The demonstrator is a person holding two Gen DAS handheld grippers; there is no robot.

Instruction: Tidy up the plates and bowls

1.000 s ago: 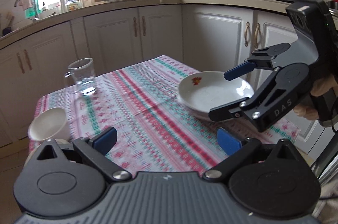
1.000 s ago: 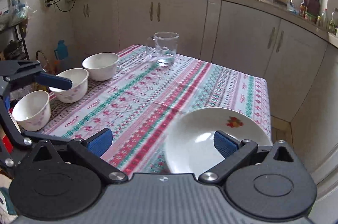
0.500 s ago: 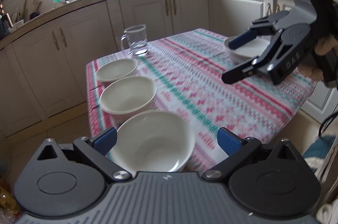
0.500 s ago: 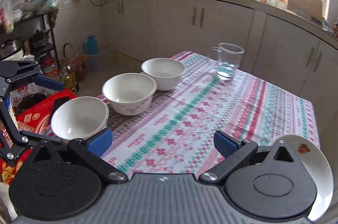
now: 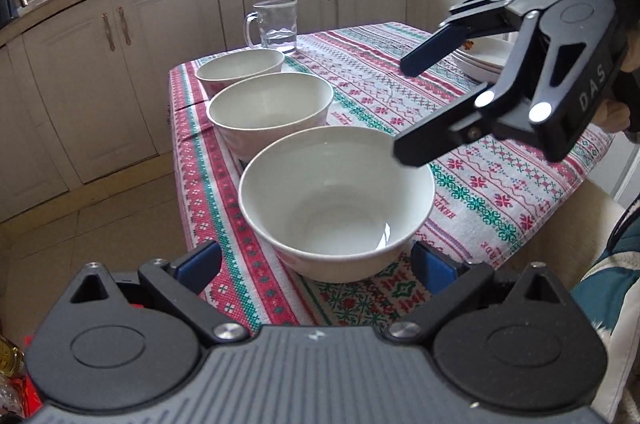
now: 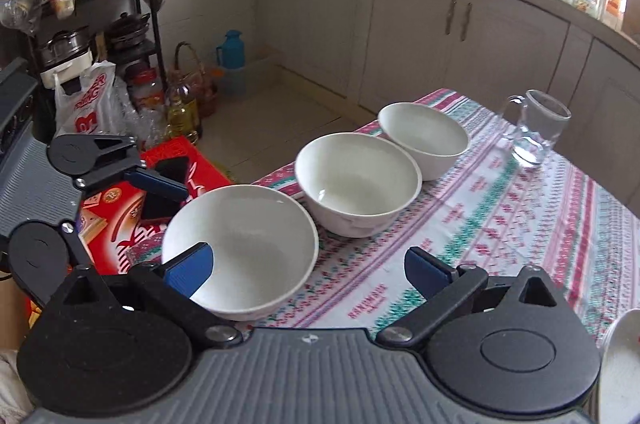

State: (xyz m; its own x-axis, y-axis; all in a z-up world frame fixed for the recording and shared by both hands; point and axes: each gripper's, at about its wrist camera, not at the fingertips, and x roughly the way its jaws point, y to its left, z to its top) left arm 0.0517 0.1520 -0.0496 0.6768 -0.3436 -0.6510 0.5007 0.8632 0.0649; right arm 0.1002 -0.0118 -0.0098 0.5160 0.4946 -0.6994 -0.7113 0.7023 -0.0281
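Three white bowls stand in a row along the table's edge: a near bowl (image 5: 336, 200) (image 6: 240, 244), a middle bowl (image 5: 272, 108) (image 6: 358, 182) and a far bowl (image 5: 240, 66) (image 6: 424, 138). My left gripper (image 5: 316, 266) is open, its blue pads on either side of the near bowl's base. My right gripper (image 6: 308, 268) (image 5: 404, 108) is open and empty, just above the near bowl's right rim. White plates (image 5: 486, 58) are stacked at the table's far right, partly hidden by the right gripper; a plate edge also shows in the right wrist view (image 6: 620, 364).
A glass mug (image 5: 274, 24) (image 6: 534, 128) stands beyond the bowls on the patterned tablecloth (image 5: 472, 184). White cabinets (image 5: 120, 72) run behind. On the floor left of the table are a red box (image 6: 120, 208), bottles and a cluttered shelf (image 6: 92, 36).
Both grippers swung from the plates toward the row of bowls. The left gripper has closed in on the near bowl, and the right gripper now hovers over its rim.
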